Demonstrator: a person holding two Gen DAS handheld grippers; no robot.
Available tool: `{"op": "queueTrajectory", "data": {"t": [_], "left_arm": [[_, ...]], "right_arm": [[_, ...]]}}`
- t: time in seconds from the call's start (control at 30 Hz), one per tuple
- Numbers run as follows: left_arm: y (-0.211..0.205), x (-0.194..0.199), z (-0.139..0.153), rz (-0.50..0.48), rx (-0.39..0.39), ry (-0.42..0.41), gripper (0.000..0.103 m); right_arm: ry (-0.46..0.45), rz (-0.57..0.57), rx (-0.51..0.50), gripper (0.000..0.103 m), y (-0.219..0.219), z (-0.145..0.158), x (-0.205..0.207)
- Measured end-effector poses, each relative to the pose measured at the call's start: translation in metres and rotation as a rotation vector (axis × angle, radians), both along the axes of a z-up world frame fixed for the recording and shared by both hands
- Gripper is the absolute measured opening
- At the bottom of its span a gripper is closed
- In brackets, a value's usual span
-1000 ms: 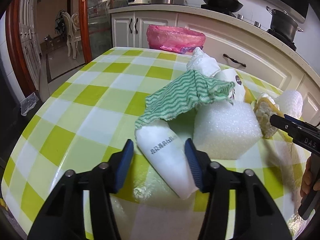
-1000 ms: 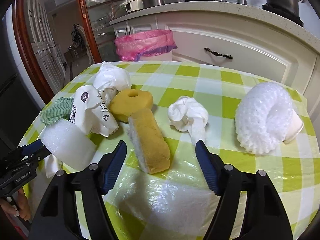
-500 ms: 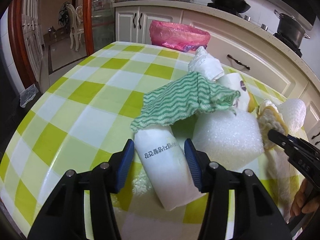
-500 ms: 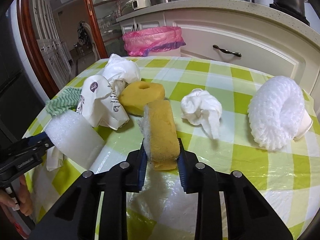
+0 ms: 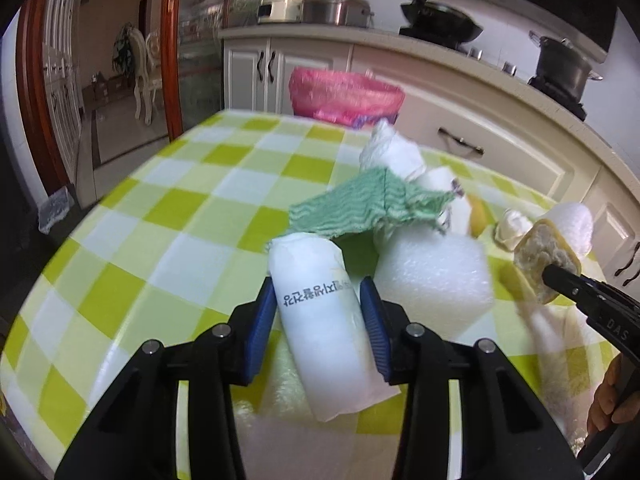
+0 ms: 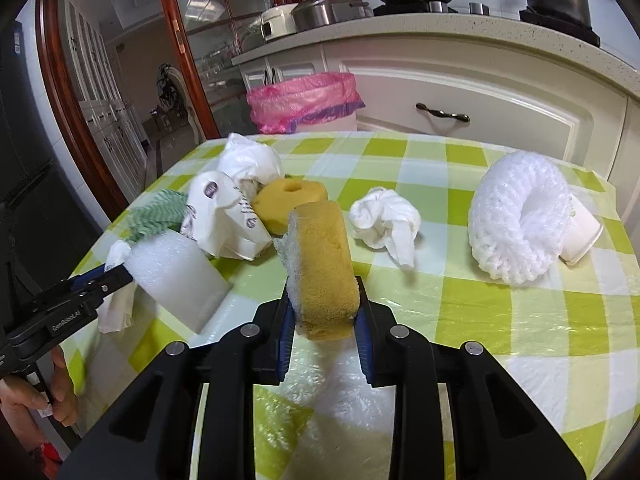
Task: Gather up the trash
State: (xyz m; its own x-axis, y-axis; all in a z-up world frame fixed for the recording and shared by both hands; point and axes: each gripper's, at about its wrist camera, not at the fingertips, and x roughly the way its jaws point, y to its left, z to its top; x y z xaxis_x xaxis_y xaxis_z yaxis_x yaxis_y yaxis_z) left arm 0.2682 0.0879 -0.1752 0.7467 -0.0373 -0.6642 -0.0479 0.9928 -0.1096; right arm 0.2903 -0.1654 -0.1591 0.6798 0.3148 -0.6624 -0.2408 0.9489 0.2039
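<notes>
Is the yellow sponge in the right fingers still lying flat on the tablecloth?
No, the yellow sponge is pinched between the right gripper's fingers and tilted up off the tablecloth.

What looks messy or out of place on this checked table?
Trash is strewn about: a crushed paper cup, a crumpled tissue, a green cloth draped over a foam block. Nothing looks spilled.
</notes>
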Motion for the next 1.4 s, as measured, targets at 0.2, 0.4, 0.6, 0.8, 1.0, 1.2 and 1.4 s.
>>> {"op": "queueTrajectory", "data": {"t": [0.2, 0.4, 0.6, 0.8, 1.0, 1.2, 1.4], "left_arm": [[-0.005, -0.021, 0.024, -0.031, 0.014, -0.087, 0.042], [-0.013, -0.028, 0.033, -0.067, 0.008, -0.125, 0.042], [-0.025, -0.031, 0.042, -0.119, -0.003, -0.171, 0.042], [-0.031, -0.03, 0.053, -0.152, -0.002, -0.213, 0.041], [-0.028, -0.023, 0.063, -0.163, -0.01, -0.244, 0.037], [-0.024, -0.004, 0.073, -0.179, -0.021, -0.27, 0.029], [-0.022, 0.019, 0.088, -0.21, -0.019, -0.31, 0.026]], "right_arm": [[-0.039, 0.019, 0.018, 0.028, 0.006, 0.014, -0.016], [-0.074, 0.019, 0.02, 0.028, 0.008, 0.027, -0.028], [-0.129, 0.03, 0.047, 0.028, 0.009, 0.044, -0.034], [-0.156, 0.042, 0.063, 0.028, 0.016, 0.054, -0.027], [-0.168, 0.044, 0.074, 0.028, 0.02, 0.06, -0.018], [-0.205, 0.056, 0.104, 0.028, 0.025, 0.073, -0.006], [-0.25, 0.077, 0.11, 0.028, 0.032, 0.09, 0.017]]}}
